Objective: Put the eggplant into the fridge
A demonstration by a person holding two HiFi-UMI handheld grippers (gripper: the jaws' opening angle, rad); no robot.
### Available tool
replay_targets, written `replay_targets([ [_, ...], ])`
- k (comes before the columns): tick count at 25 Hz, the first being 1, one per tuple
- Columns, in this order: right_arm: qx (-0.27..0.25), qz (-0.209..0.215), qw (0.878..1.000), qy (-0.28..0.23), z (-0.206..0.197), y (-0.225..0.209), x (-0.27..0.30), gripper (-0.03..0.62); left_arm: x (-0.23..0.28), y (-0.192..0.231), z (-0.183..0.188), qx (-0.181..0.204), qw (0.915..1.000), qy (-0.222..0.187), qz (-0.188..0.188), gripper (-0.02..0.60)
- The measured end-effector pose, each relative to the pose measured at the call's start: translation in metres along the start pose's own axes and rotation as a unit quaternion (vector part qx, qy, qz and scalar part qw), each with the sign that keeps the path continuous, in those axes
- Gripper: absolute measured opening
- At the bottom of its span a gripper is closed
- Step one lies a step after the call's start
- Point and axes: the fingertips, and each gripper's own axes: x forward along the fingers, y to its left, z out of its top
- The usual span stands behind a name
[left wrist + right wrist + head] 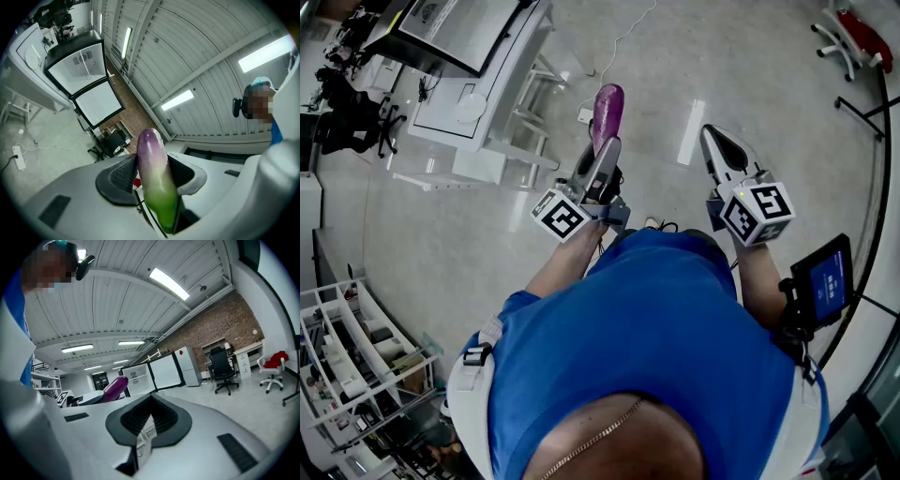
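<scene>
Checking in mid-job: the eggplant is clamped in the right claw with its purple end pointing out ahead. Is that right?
Not quite. The eggplant is clamped in the left claw, not the right, with its purple end pointing out ahead. The left gripper view shows it gripped between the pads. In the right gripper view the right claw is shut on nothing.

Bright, even indoor light falls from long ceiling strips (266, 52), which burn out to white in both gripper views. The pale floor (769, 94) carries soft glare and only faint shadows. All three views bend strongly at the rims and darken to black corners. Close to the lens, the eggplant (157, 183) looks slightly soft, with a dull sheen.
</scene>
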Motion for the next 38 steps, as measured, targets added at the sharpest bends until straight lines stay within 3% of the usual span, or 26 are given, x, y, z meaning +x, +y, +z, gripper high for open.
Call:
replay_targets([
  [21, 0.008, 0.001, 1.000, -0.012, 0.011, 0.006, 0.005, -0.006, 0.006, 0.002, 0.007, -0.011, 0.9999, 0.010, -0.003, 0.201],
  [38, 0.001, 0.002, 1.000, 0.010, -0.012, 0.032, 0.062, -0.006, -0.015, 0.051, 0.041, -0.022, 0.9997, 0.000, 0.005, 0.201],
])
